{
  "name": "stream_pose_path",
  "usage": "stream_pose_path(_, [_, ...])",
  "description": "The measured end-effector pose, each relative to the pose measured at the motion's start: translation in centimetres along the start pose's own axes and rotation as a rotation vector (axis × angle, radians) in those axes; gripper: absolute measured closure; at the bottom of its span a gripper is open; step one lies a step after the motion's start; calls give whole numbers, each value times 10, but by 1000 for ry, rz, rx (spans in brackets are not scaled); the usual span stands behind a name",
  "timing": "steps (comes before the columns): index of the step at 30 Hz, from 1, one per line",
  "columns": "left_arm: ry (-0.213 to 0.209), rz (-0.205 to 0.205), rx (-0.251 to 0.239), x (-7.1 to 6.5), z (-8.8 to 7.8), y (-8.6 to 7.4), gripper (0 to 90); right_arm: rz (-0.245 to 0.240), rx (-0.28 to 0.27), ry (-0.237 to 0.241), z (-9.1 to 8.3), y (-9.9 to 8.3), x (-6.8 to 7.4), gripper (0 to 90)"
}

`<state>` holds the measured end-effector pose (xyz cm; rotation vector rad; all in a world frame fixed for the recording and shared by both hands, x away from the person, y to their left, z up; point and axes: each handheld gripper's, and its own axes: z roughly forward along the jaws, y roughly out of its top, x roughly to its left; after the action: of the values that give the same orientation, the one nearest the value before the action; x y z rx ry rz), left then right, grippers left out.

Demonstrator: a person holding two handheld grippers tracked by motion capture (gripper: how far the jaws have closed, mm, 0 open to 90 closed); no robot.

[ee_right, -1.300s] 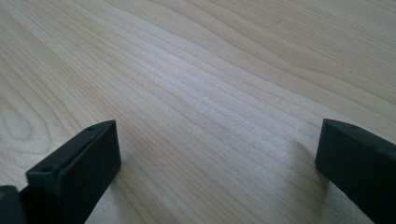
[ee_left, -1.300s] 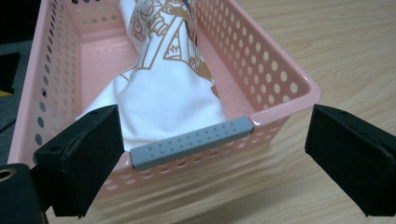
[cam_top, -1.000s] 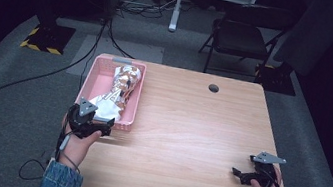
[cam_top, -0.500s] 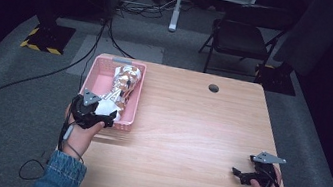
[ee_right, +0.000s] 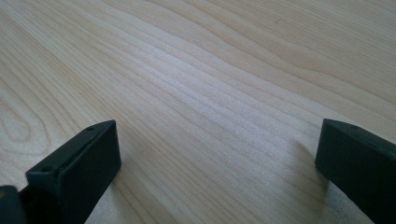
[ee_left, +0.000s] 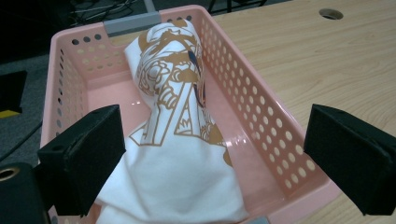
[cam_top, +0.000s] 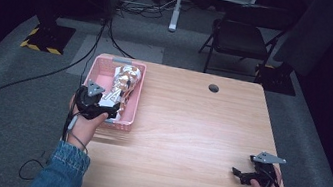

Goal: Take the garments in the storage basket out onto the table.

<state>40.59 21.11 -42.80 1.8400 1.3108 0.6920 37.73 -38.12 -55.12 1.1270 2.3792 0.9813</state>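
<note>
- Your left gripper (cam_top: 110, 111) hangs over the near end of the shallow pink plastic basket with perforated walls (cam_top: 132, 99), which sits at the far left edge of the pale wooden table (cam_top: 189, 127).
- Its two black padded jaws stand wide apart in the left gripper view, one low at each side of the picture, with nothing clamped between them.
- Between and beyond those jaws lies the crumpled white cloth printed with a gold-brown pattern (ee_left: 177, 140). It runs lengthwise down the basket (ee_left: 261, 121), from the far wall to the near wall.
- The near, plain white part of the cloth lies close against the inner face of the jaw on the left of that view; whether the pad actually touches it, you cannot tell from the pictures.
- The grey three-cornered plate on top of your left gripper shows in the high view just above your hand, over the basket's near left corner.
- Your right gripper (cam_top: 238, 172) rests low at the near right corner of the table, well apart from the basket.
- Its jaws are also spread wide, with bare wood grain (ee_right: 210, 93) between them and nothing held.
- A small dark round hole (cam_top: 213, 88) sits in the tabletop near the far edge.
</note>
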Motion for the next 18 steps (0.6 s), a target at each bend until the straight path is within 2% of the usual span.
stream_pose_path(18, [31, -19, -5, 10, 27, 13, 41, 0, 0, 0, 0, 0, 0, 0])
